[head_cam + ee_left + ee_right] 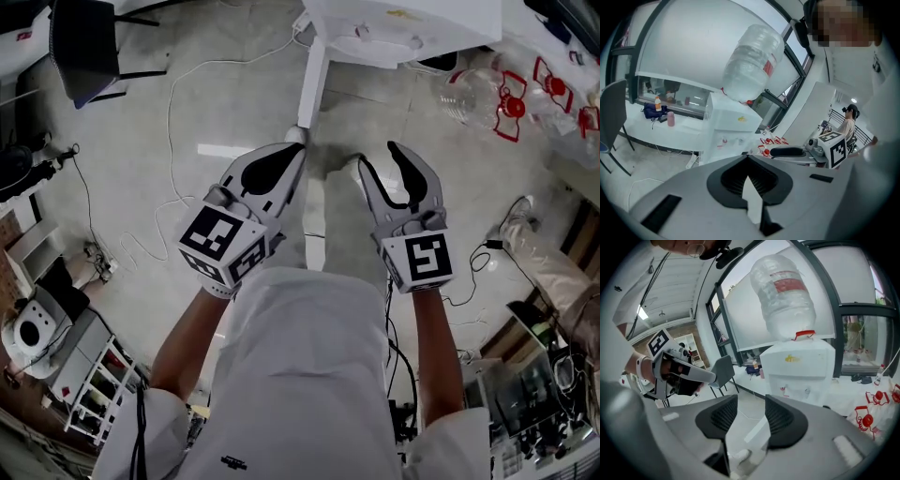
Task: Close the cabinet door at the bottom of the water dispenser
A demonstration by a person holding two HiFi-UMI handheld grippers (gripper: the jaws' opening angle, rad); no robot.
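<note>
The white water dispenser [403, 28] stands ahead of me with a clear bottle [785, 291] on top. In the head view its cabinet door [312, 89] shows as a narrow white panel, edge-on, sticking out from the dispenser's left corner towards me. My left gripper [298, 141] is shut with nothing in it, its tips just at the door's near end; whether they touch it I cannot tell. To the right of the door my right gripper [377, 155] is open and empty, over bare floor. The left gripper [746, 158] and the right gripper [751, 401] both face the dispenser.
Cables [173, 122] trail over the floor at the left. A dark chair [84, 37] stands at the far left. Empty bottles with red caps [487, 94] lie right of the dispenser. A small rack [84, 366] is at the lower left, equipment [534, 394] at the lower right.
</note>
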